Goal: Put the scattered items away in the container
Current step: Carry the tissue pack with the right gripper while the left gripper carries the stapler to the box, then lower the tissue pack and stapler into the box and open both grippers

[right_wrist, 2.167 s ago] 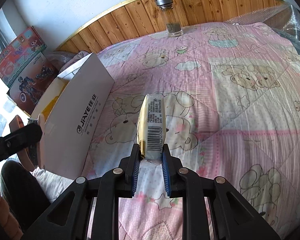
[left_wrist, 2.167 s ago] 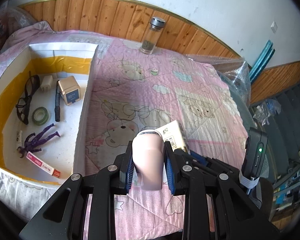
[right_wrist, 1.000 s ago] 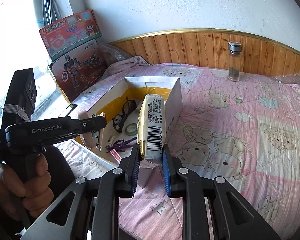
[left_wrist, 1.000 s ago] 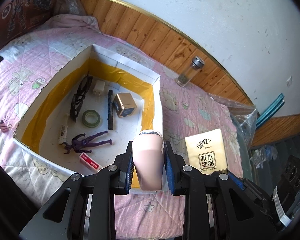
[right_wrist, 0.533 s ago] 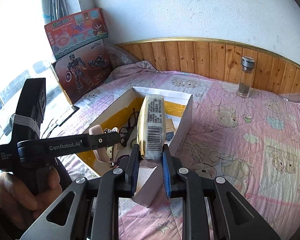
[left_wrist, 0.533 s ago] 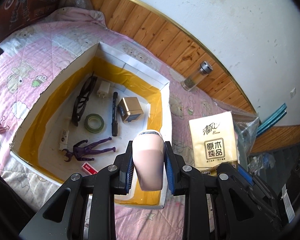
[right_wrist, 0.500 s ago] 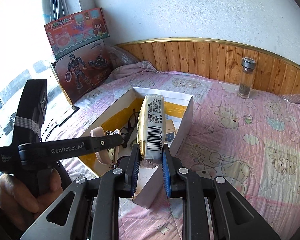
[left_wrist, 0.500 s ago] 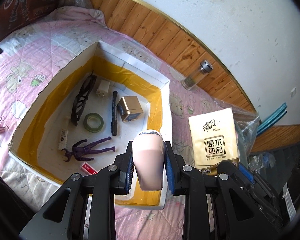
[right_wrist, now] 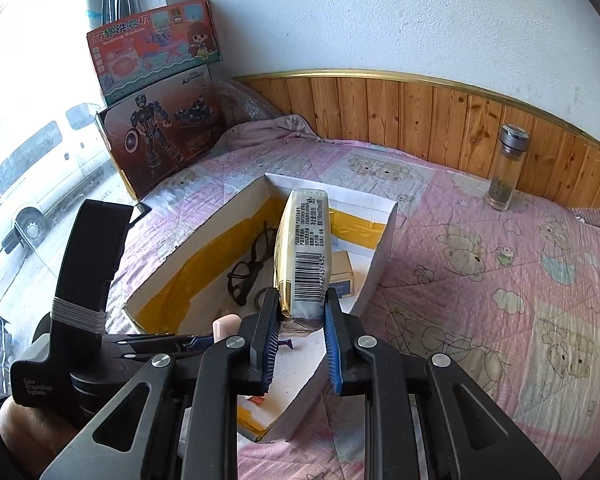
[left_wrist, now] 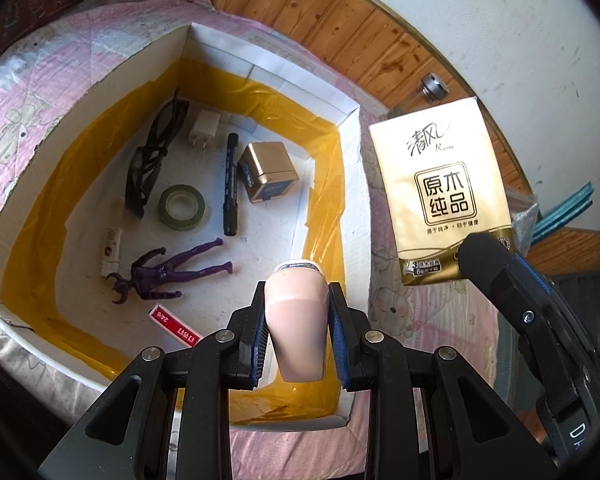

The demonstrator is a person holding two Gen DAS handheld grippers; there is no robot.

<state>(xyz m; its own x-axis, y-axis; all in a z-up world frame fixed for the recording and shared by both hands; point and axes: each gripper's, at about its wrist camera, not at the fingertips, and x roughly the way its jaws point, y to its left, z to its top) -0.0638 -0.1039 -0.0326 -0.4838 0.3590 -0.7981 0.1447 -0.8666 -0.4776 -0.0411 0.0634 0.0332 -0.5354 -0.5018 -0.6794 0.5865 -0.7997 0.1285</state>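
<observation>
My left gripper (left_wrist: 298, 312) is shut on a pale pink rounded device (left_wrist: 296, 320) and hangs over the near right corner of the white box (left_wrist: 352, 120) with yellow-taped walls. Inside the box lie black glasses (left_wrist: 152, 164), a white plug (left_wrist: 205, 128), a black pen (left_wrist: 230, 188), a gold cube (left_wrist: 269, 170), a green tape roll (left_wrist: 181, 206), a purple figure (left_wrist: 168, 270) and a small red-and-white packet (left_wrist: 174, 326). My right gripper (right_wrist: 300, 316) is shut on a gold tissue pack (right_wrist: 304, 256), held on edge above the box (right_wrist: 204, 232). That pack (left_wrist: 440, 188) shows to the box's right in the left wrist view.
The box sits on a pink quilted bed cover (right_wrist: 500, 280). A glass bottle (right_wrist: 504, 168) stands by the wooden wall panel. Two toy boxes (right_wrist: 156, 92) lean at the bed's far left. A hand (right_wrist: 32, 428) holds the left gripper's handle.
Both grippers have come closer over the box. The left one has sunk toward the box's inside, and the tissue pack has moved in from the right, now larger beside the box.
</observation>
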